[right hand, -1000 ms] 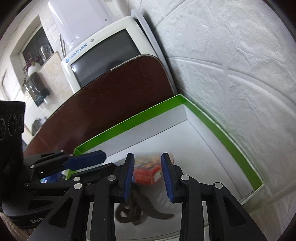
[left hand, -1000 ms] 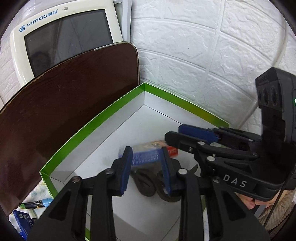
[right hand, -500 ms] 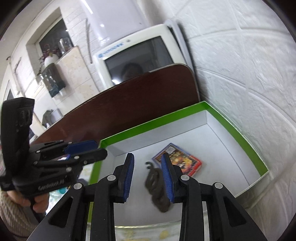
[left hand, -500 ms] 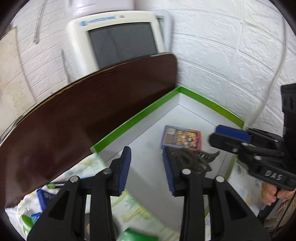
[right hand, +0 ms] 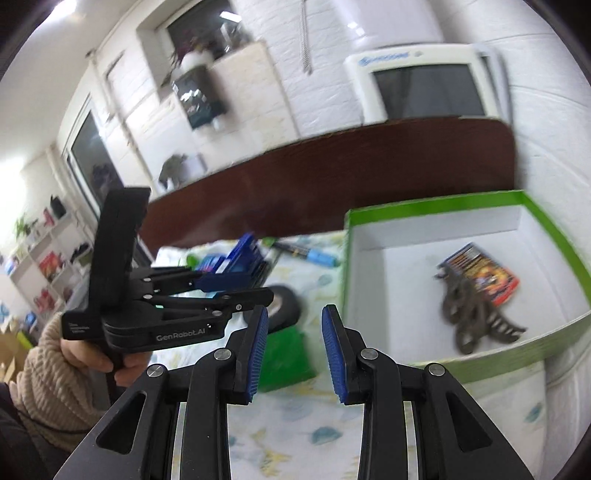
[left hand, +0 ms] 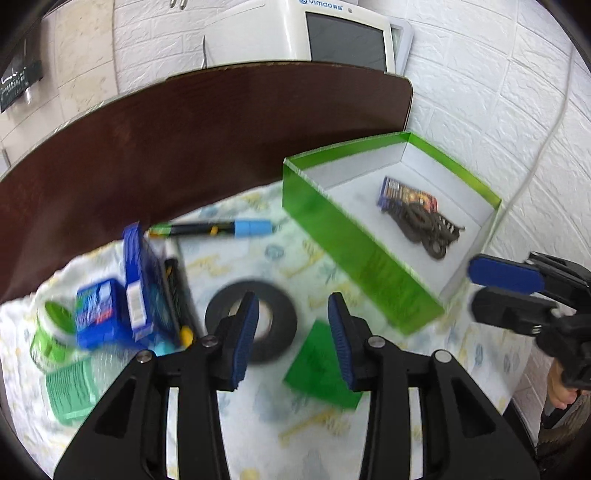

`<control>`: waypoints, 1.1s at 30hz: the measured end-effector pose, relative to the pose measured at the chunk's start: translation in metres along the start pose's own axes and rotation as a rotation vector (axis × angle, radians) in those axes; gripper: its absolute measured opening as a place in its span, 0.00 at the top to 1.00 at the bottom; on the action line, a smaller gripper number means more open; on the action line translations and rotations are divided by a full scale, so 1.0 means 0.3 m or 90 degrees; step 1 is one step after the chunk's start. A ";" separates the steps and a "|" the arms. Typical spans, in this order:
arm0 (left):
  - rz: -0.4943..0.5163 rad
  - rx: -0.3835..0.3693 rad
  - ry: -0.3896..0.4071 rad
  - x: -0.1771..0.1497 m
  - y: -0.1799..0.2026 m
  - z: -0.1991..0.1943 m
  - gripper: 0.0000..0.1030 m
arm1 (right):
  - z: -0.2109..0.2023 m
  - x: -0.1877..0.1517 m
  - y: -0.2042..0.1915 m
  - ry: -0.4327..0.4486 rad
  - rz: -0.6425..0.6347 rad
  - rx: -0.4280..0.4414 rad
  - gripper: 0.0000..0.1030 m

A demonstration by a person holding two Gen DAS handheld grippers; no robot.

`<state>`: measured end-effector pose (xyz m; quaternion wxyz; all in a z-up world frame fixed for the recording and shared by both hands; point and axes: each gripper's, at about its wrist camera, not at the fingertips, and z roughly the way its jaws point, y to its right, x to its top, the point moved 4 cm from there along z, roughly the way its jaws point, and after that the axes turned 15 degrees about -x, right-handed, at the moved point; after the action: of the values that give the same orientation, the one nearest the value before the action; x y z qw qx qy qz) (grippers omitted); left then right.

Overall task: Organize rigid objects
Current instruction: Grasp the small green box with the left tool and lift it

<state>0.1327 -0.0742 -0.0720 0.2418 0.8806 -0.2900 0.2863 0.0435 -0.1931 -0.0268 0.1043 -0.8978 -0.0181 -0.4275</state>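
Observation:
A green-rimmed white box (left hand: 354, 247) (right hand: 424, 210) holds a card pack (left hand: 408, 194) (right hand: 480, 273) and a dark scissors-like tool (left hand: 424, 229) (right hand: 469, 317). On the patterned cloth lie a black tape roll (left hand: 273, 314) (right hand: 284, 302), a green flat square (left hand: 321, 373) (right hand: 284, 354), a blue-capped marker (left hand: 218, 229), blue boxes (left hand: 122, 295) and a green jar (left hand: 51, 336). My left gripper (left hand: 291, 336) is open and empty above the tape roll. My right gripper (right hand: 291, 350) is open and empty, left of the box.
A dark brown board (left hand: 184, 140) stands behind the cloth, with a white monitor (left hand: 332, 33) behind it. A white brick wall (left hand: 498, 110) is on the right. A green ribbed lid (left hand: 70, 391) lies at the near left.
Both grippers have pulled back out of the box and swung left. The cloth with its loose objects has come into view.

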 end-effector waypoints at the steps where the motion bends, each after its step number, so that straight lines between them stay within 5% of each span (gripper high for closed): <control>1: -0.001 0.003 -0.002 -0.029 -0.003 -0.013 0.64 | 0.017 -0.016 -0.024 -0.014 -0.002 0.000 0.68; 8: -0.024 -0.043 -0.027 -0.209 0.019 -0.044 0.64 | 0.183 -0.125 -0.091 -0.107 0.047 -0.024 0.68; 15: -0.019 -0.106 -0.048 -0.267 0.081 0.017 0.64 | 0.213 -0.136 -0.103 -0.064 0.074 -0.112 0.67; 19: -0.016 -0.107 -0.050 -0.250 0.103 0.075 0.64 | 0.262 -0.128 -0.077 -0.092 0.077 -0.141 0.67; 27: -0.011 -0.094 -0.042 -0.273 0.057 0.040 0.65 | 0.266 -0.165 -0.082 -0.161 0.098 -0.044 0.67; 33: -0.004 -0.081 -0.025 -0.259 0.033 0.023 0.64 | 0.284 -0.149 -0.084 -0.150 0.119 -0.059 0.67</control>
<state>0.0769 -0.0565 -0.1245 0.2922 0.8700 -0.3092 0.2489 0.0773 -0.1488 -0.1092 0.0995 -0.9434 0.0733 -0.3077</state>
